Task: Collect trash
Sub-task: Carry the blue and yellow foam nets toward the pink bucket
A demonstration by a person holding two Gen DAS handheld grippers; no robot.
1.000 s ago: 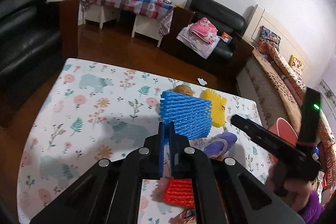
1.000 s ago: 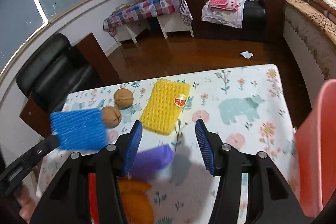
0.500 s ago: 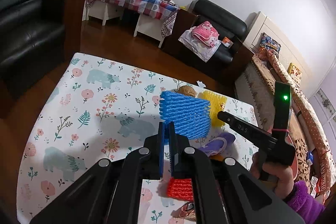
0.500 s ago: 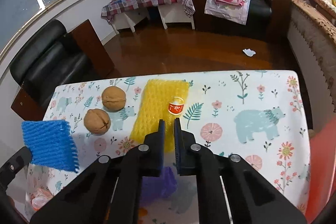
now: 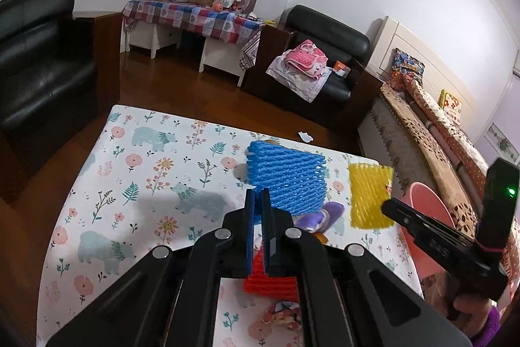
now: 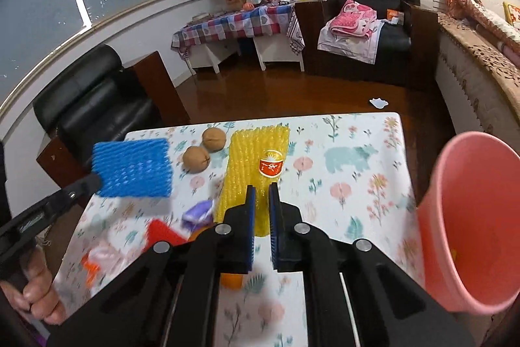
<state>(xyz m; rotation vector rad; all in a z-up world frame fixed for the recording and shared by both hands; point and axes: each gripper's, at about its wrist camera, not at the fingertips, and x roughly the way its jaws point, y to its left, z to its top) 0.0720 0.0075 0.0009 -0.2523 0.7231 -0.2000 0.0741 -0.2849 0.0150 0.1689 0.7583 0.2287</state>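
The left gripper (image 5: pixel 257 200) pinches a corner of the blue foam fruit net (image 5: pixel 286 178), holding it up above the floral-and-bear tablecloth (image 5: pixel 136 171). The right gripper (image 6: pixel 261 194) has its jaws pressed nearly together on the near edge of the yellow foam net (image 6: pixel 250 165) (the one with a red sticker (image 6: pixel 270 166)), which seems lifted. Just left of the yellow net lie two walnuts (image 6: pixel 204 148); nearer, a purple wrapper (image 6: pixel 198 212), a red foam net (image 6: pixel 162 233) and an orange piece (image 6: pixel 230 280) sit blurred. Right of the yellow net, past the cloth's edge, stands a pink bucket (image 6: pixel 455 217)
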